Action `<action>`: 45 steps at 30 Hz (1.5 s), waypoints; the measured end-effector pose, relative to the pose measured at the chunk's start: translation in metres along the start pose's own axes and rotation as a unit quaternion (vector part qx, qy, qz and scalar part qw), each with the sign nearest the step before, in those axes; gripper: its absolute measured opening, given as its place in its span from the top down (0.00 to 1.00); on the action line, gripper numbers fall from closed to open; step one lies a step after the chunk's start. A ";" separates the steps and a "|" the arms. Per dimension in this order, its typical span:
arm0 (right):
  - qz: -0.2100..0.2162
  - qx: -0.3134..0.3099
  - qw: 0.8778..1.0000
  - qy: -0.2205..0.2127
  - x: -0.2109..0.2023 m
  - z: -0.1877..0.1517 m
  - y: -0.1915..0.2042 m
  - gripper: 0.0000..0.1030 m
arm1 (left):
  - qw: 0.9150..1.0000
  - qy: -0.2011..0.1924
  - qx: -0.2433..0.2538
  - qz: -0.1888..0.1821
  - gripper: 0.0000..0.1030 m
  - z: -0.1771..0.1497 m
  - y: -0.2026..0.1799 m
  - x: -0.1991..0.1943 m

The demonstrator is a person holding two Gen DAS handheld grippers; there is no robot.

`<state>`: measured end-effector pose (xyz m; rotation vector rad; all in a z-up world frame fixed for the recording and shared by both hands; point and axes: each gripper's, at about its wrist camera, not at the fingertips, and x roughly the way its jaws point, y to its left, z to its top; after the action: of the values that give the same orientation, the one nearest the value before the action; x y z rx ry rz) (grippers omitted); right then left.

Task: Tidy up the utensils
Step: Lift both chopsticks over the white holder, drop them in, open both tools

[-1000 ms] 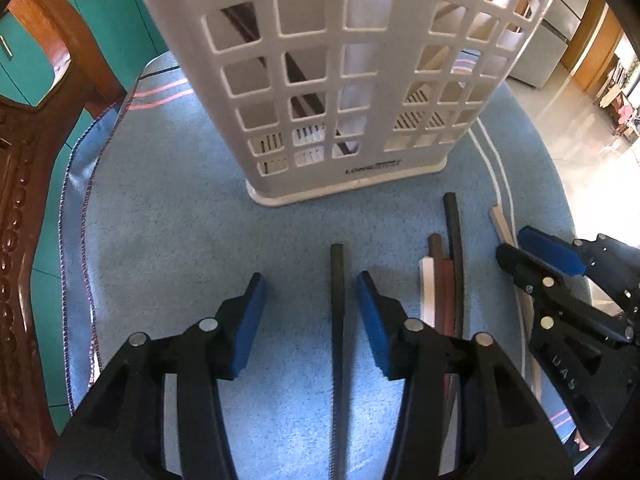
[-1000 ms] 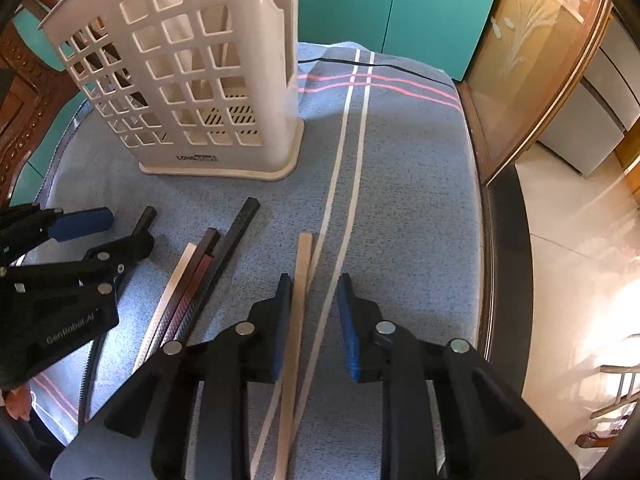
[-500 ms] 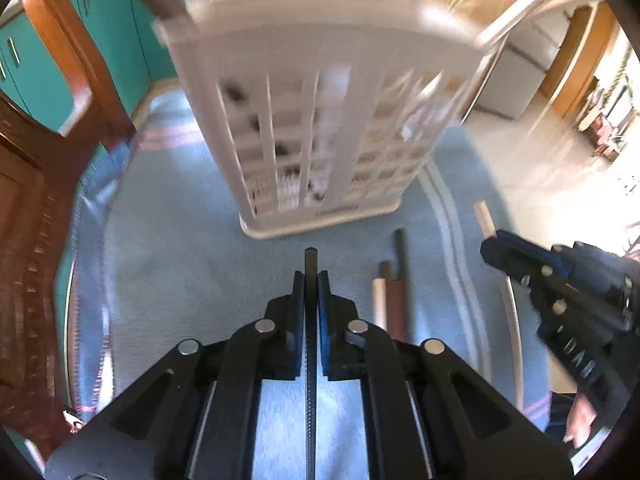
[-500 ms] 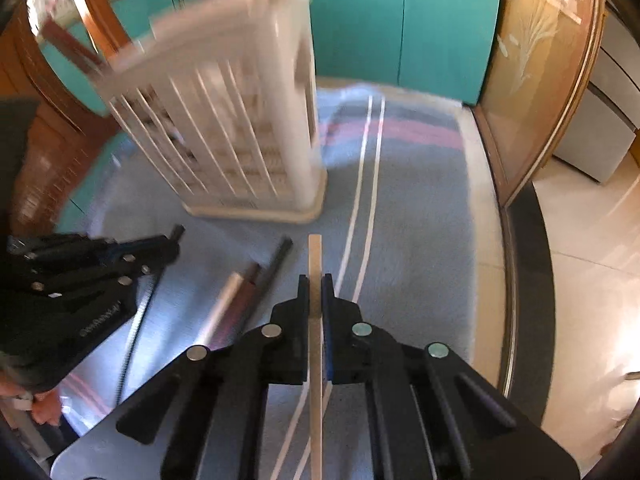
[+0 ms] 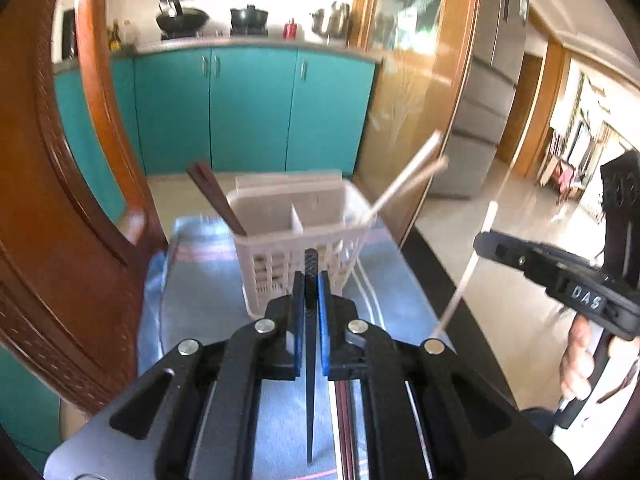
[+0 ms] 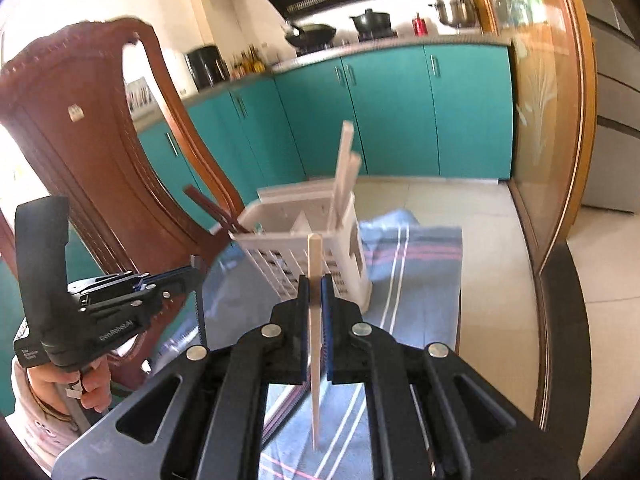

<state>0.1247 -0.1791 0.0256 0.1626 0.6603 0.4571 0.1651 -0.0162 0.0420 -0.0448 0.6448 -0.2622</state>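
Observation:
My left gripper is shut on a black chopstick, held well above the blue cloth. A pale wooden chopstick is clamped in my right gripper, which is also lifted. Ahead of both stands the white slotted utensil basket, with dark chopsticks leaning in its left compartment and pale ones in its right. The right gripper with its pale stick shows at the right of the left wrist view. In the right wrist view the left gripper sits at the left.
More chopsticks lie on the cloth beneath the grippers. A carved wooden chair back rises at the left. Teal cabinets, a glass door panel and tiled floor lie beyond the table's far and right edges.
Both grippers closed on a chopstick each, the left on the black one and the right on the pale one, then rose off the cloth and tilted up toward the basket's top.

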 end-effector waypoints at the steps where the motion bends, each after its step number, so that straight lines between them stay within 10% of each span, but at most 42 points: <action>1: 0.001 0.001 1.000 -0.008 -0.003 0.003 0.001 0.94 | 1.000 -0.010 0.000 0.000 0.93 0.005 0.001 -0.005; 20: -0.006 -0.031 0.992 -0.121 -0.021 0.105 0.036 0.94 | 0.992 -0.121 -0.040 -0.007 0.93 0.100 0.015 -0.046; 31: 0.013 0.011 0.982 -0.189 -0.039 0.111 0.029 0.94 | 0.971 -0.215 -0.099 0.026 0.93 0.110 0.054 -0.093; 45: -0.021 0.064 0.973 -0.221 -0.020 0.113 0.001 0.94 | 0.971 -0.197 -0.129 0.029 0.93 0.116 0.073 -0.069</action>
<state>0.1804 -0.1876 0.1250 0.3596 0.2545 0.3213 0.1986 0.0671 0.1661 -0.3198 0.2793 -0.1054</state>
